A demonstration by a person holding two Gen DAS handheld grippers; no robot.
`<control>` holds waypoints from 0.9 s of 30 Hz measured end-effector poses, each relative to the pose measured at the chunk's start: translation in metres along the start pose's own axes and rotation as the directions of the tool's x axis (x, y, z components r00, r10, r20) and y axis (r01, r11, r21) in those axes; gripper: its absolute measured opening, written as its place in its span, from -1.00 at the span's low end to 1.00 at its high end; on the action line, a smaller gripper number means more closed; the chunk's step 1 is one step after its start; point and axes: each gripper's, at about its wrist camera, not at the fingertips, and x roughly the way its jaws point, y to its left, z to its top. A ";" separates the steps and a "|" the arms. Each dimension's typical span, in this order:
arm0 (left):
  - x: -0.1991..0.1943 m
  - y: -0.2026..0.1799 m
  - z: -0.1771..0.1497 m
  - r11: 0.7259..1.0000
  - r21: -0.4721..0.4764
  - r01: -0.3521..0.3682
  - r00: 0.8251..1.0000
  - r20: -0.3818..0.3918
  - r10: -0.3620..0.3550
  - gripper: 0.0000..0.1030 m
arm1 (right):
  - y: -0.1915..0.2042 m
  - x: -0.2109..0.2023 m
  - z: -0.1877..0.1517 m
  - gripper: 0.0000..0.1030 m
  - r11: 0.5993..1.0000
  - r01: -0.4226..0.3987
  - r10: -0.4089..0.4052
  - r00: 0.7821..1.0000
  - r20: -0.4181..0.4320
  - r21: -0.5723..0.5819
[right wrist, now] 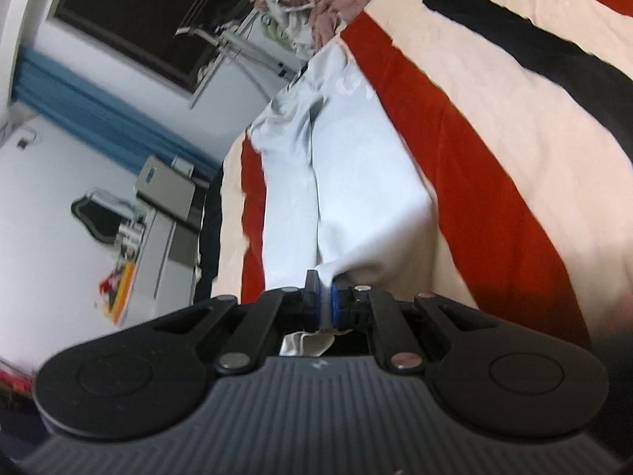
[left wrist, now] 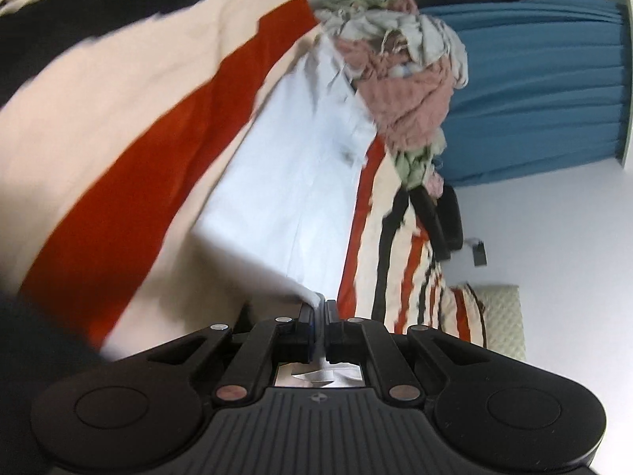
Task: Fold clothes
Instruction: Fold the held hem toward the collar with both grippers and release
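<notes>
Left wrist: left hand-held gripper [left wrist: 319,308] pinches pale garment [left wrist: 292,166] edge; right hand-held gripper [right wrist: 324,297] likewise; print unreadable.

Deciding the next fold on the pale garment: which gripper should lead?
Neither is clearly better: the left gripper and right gripper are each shut on a near corner of the pale blue garment, so probably move both together toward the clothes pile.
</notes>
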 end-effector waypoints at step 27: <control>0.266 0.013 0.166 0.763 0.526 -0.376 0.912 0.357 0.203 -0.89 | -0.017 0.271 0.105 -0.82 0.864 0.237 -0.165 0.967 0.195 -0.444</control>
